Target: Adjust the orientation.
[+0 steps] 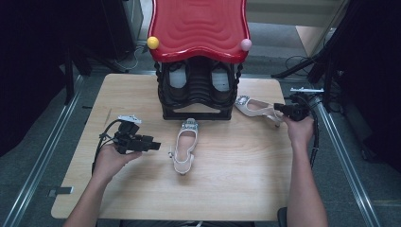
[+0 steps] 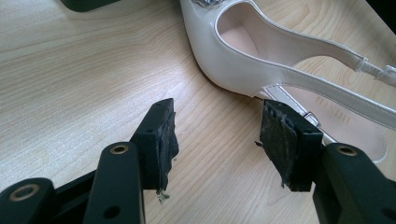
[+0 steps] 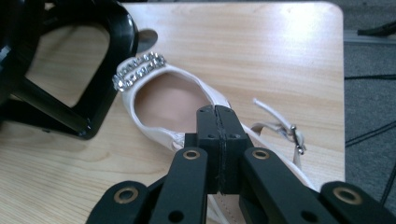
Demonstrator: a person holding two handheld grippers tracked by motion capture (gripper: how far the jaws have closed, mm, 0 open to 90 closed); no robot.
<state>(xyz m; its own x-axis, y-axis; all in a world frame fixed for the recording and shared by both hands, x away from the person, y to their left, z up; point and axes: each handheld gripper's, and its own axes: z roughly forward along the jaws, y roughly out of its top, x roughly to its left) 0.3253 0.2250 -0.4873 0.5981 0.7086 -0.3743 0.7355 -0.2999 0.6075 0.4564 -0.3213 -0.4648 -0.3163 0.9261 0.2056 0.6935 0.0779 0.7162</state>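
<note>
Two pale, cream-white slingback shoes lay on the wooden table [image 1: 142, 189], well apart from each other. The near shoe [image 1: 184, 149] rested on its sole in the middle, its toe toward the black shoe rack [image 1: 198, 92] and topped with a sparkling rhinestone band, its heel strap toward the person. In the left gripper view this shoe [image 2: 243, 60] showed a glossy upper, a beige insole and a thin buckled strap. The far shoe [image 1: 255, 108] lay just beside the rack's right foot, toe toward it; it [image 3: 163, 100] bore the same rhinestone trim, its loose strap trailing, and seemed slightly tilted, though its heel was hidden.
</note>
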